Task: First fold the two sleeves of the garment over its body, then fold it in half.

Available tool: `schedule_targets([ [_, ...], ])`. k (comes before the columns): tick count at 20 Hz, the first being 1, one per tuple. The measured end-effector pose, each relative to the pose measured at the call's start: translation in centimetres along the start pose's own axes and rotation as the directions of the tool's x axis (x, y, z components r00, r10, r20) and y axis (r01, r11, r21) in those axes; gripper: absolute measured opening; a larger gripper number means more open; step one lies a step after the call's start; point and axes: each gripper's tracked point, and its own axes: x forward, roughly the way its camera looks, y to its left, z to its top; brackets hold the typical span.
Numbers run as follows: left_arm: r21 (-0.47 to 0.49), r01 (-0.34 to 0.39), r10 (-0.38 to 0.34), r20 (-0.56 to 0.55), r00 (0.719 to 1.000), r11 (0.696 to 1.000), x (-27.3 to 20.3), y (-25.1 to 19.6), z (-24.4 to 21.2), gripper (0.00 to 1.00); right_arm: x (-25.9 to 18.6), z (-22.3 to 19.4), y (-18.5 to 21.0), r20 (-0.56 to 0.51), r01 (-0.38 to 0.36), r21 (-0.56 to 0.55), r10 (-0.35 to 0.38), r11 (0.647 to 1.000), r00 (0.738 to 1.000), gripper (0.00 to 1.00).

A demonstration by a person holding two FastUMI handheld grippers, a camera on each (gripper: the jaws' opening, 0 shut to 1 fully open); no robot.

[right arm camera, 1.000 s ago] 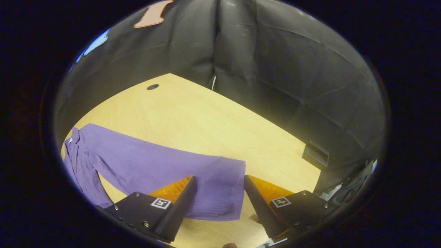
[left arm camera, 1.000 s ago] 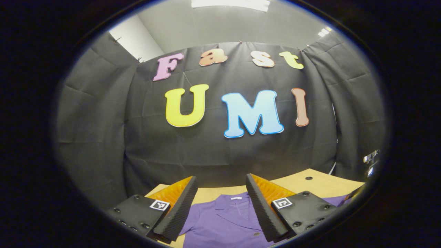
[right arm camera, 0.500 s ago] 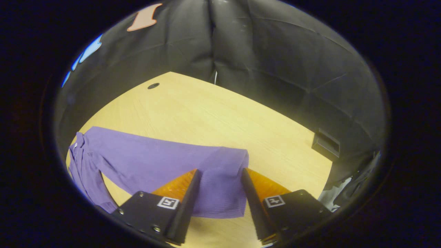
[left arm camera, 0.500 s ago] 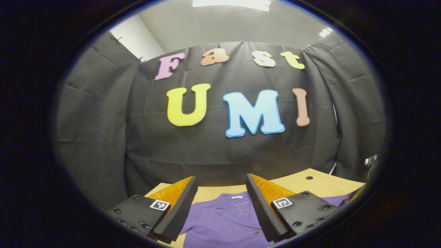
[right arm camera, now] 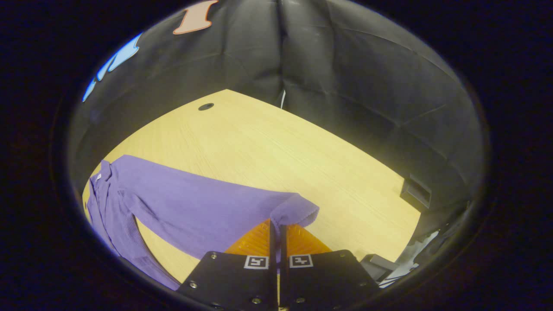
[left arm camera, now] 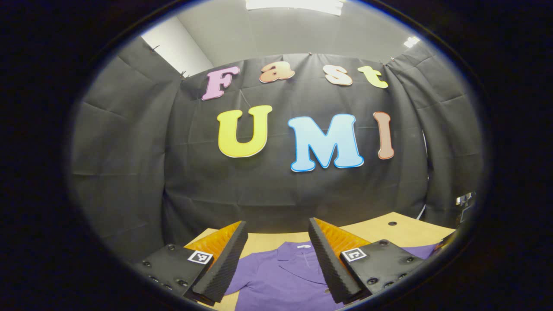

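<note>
In the left gripper view, my left gripper has its jaws spread wide with nothing between them, hanging above the collar end of the purple ribbed button-front garment. That garment lies flat on the pale wooden surface, filling the 6 o'clock area between the fingers; a small dark hole in the surface sits toward 4 o'clock. Compared with a second ago, this picture is almost unchanged.

In the right gripper view, my right gripper has its jaws pressed together, pinching the cuff of the garment's long purple sleeve, which bunches up just past the tips at 6 o'clock. The sleeve runs off toward 9 o'clock to the garment's body. A black box sits at the surface edge near 4 o'clock. A second ago these jaws were spread either side of the flat cuff.
</note>
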Motion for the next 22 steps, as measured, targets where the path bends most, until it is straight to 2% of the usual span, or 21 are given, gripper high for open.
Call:
schedule_targets([
  [5, -0.013, -0.005, 0.005, 0.003, 1.0, 1.0, -0.3, 1.3, -0.6, 0.94, -3.2, 3.3, 2.7, 0.085, -0.06, -0.073, 0.066, 0.996, 0.994, 0.02],
  [9, -0.036, -0.016, 0.016, 0.007, 1.0, 0.999, 0.1, 3.1, -1.4, 0.94, -6.9, 6.8, 7.4, 0.163, -0.143, -0.164, 0.169, 0.976, 0.972, 0.02],
  [10, -0.039, -0.024, 0.025, 0.009, 1.0, 0.999, 0.1, 3.7, -1.5, 0.92, -7.7, 7.6, 9.0, 0.18, -0.167, -0.185, 0.2, 0.969, 0.963, 0.03],
  [16, -0.042, -0.081, 0.08, -0.012, 0.997, 0.996, -0.6, 7.4, -3.1, 0.94, -13.0, 12.3, 18.1, 0.272, -0.268, -0.325, 0.361, 0.907, 0.892, 0.03],
  [22, -0.027, -0.118, 0.118, -0.022, 0.993, 0.993, -2.2, 10.7, -3.4, 0.94, -15.7, 15.1, 29.3, 0.282, -0.359, -0.456, 0.515, 0.814, 0.81, 0.03],
])
